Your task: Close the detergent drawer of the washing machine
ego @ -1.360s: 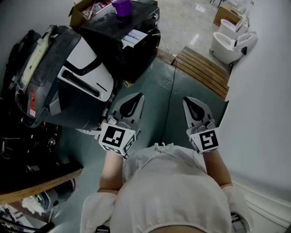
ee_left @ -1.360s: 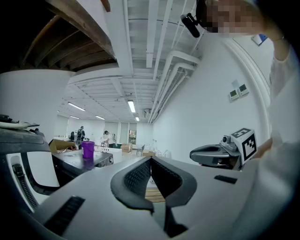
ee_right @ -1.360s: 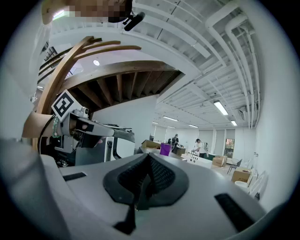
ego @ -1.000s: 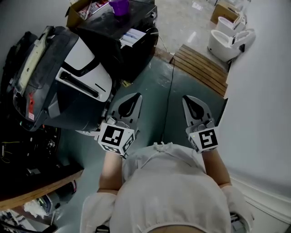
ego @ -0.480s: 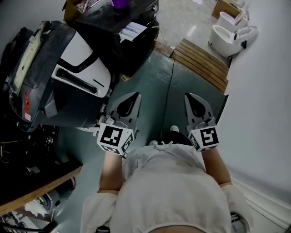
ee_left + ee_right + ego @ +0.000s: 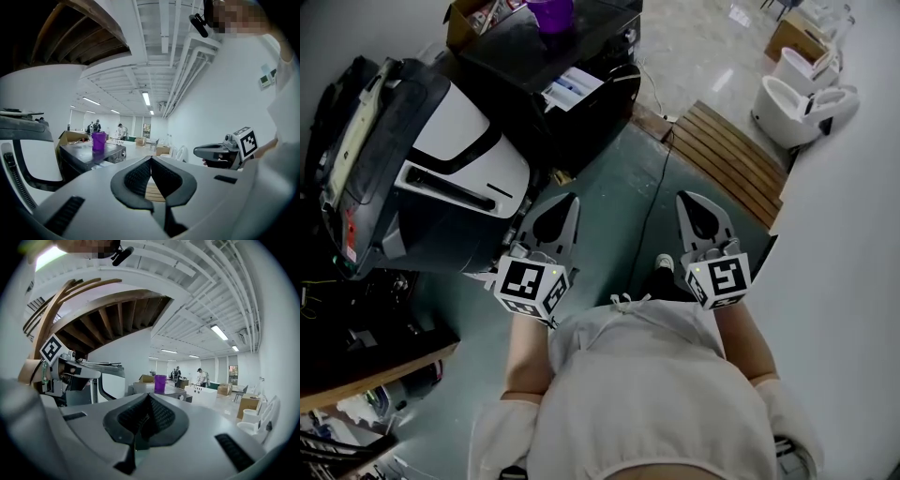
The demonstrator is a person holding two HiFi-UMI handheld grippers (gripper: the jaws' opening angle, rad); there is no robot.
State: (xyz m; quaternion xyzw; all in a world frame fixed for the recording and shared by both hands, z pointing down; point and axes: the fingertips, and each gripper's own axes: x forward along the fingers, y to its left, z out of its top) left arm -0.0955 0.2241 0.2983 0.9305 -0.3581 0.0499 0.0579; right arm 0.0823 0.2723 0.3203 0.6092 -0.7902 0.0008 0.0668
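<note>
A black washing machine stands at the top of the head view, with a purple cup on its lid. A white drawer with blue marks sticks out of its front. My left gripper and right gripper hover side by side over the green floor, well short of the machine. Both are shut with nothing between the jaws. The left gripper view shows shut jaws, the purple cup and the machine far ahead. The right gripper view shows shut jaws too.
A large black-and-white appliance lies tilted at the left, close to my left gripper. A cable runs across the floor between the grippers. A slatted wooden platform and white toilets sit at upper right, beside a white wall.
The view has drifted so the machines sit slightly lower and nearer. Both grippers stay shut and side by side, a little further forward. A shoe now shows between them.
</note>
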